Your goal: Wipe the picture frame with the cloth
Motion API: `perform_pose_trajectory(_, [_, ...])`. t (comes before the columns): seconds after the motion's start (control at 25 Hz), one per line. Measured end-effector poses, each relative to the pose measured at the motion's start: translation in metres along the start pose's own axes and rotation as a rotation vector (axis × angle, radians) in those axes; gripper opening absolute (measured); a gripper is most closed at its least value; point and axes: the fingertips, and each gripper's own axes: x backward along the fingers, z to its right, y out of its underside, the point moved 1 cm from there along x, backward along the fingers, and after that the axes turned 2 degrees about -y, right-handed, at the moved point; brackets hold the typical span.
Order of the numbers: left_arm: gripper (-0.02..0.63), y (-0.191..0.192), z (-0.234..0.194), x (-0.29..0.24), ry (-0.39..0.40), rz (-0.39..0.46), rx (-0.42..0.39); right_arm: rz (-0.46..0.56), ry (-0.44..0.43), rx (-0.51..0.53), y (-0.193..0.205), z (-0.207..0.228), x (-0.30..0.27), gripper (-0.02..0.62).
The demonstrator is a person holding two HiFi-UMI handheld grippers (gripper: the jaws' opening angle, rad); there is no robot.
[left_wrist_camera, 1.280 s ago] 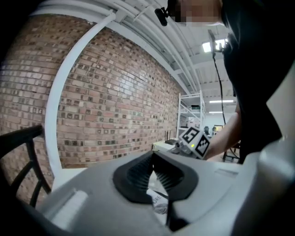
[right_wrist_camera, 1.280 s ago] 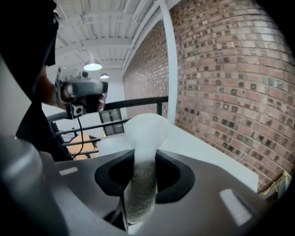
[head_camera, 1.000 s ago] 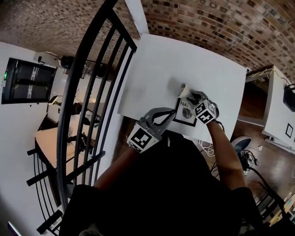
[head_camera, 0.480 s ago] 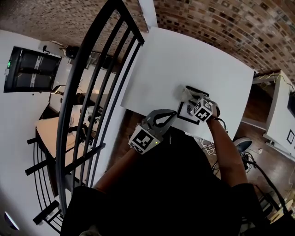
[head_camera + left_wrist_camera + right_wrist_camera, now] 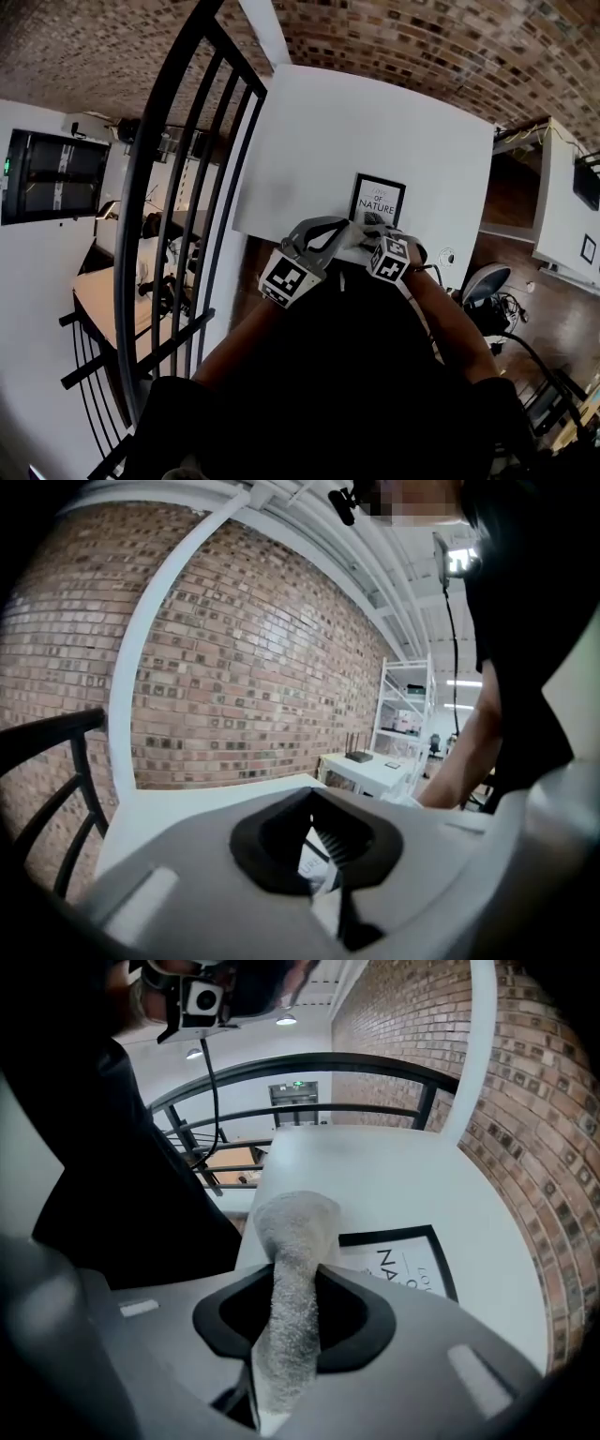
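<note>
A black picture frame (image 5: 377, 200) with a white print reading "NATURE" lies flat on the white table (image 5: 319, 141), close to the table's near edge. My right gripper (image 5: 368, 234) is shut on a grey fluffy cloth (image 5: 359, 229) just off the frame's near edge. In the right gripper view the cloth (image 5: 292, 1260) sticks up out of the right gripper (image 5: 284, 1344), with the frame (image 5: 427, 1239) beyond it to the right. My left gripper (image 5: 323, 232) hangs at the table's near edge, left of the cloth, shut with nothing in it (image 5: 330, 878).
A black metal railing (image 5: 178, 187) runs along the table's left side. A brick wall (image 5: 422, 47) backs the table. A second white table (image 5: 562, 216) stands to the right, with a chair base (image 5: 487, 291) on the floor between.
My right gripper has drawn the cloth off the frame toward the near edge, so the whole print now shows. The left gripper has stayed near the table's edge.
</note>
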Motion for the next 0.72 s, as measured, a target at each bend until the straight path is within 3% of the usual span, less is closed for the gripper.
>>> perform_pose_trajectory(0.12, [0.000,0.002,0.004,-0.011,0.025,-0.012,-0.009,0.023,0.030,0.000,0.001,-0.002,0.009,0.115])
perform_pose_trajectory(0.28, [0.002,0.007,0.006,-0.026,0.040,-0.046,-0.043,0.045,0.133,-0.086,0.012,0.044,0.036,0.115])
perform_pose_trajectory(0.56, [0.000,0.008,-0.005,-0.053,0.003,-0.085,-0.068,-0.033,0.276,-0.177,0.039,0.139,0.062,0.115])
perform_pose_trajectory(0.72, [0.001,0.013,-0.019,-0.075,-0.037,-0.127,-0.052,-0.081,0.305,-0.206,0.047,0.168,0.056,0.115])
